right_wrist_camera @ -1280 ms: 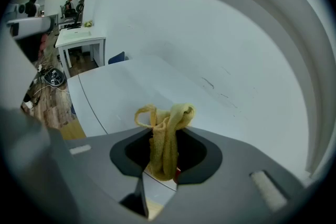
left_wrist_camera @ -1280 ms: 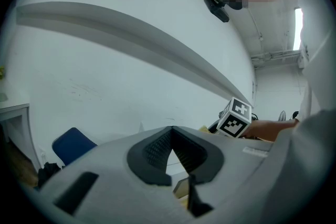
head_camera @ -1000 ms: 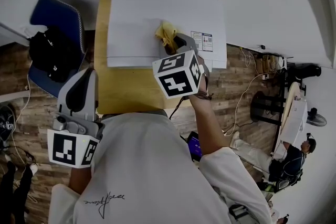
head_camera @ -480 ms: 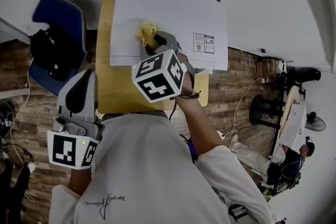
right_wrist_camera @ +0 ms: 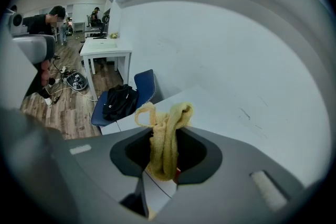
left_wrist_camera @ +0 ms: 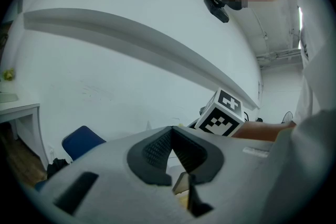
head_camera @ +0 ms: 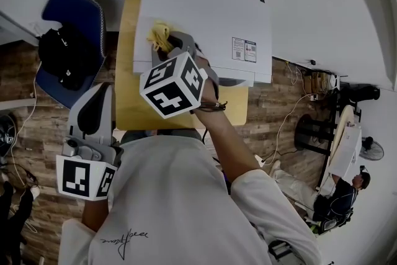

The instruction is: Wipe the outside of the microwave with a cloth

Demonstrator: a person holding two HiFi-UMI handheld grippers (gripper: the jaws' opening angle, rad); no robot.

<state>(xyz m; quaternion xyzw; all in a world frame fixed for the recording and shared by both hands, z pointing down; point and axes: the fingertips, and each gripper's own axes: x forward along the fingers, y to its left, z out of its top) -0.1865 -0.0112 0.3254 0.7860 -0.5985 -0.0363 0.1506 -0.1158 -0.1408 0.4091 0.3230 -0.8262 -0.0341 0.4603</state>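
The white microwave [head_camera: 205, 9] stands on a wooden table [head_camera: 133, 105] against the wall. My right gripper [head_camera: 169, 45] is shut on a yellow cloth [head_camera: 159, 36] and holds it on the microwave's top, near the left front corner. In the right gripper view the cloth [right_wrist_camera: 164, 120] bunches up between the jaws of the right gripper [right_wrist_camera: 166, 153], over the white top [right_wrist_camera: 215, 107]. My left gripper [head_camera: 94, 95] hangs low by the person's body, away from the microwave. Its jaws are shut with nothing in them, as the left gripper view [left_wrist_camera: 172, 136] shows.
A blue chair [head_camera: 71, 15] with a black bag [head_camera: 62, 53] on it stands left of the table. A label [head_camera: 244, 49] sits at the right on the microwave's top. Cables lie on the wood floor [head_camera: 291, 102] at the right. A white desk [right_wrist_camera: 105, 50] stands beyond the chair.
My right gripper has slid the yellow cloth leftward across the microwave's top, from near the middle to the left corner. The left gripper has stayed where it was.
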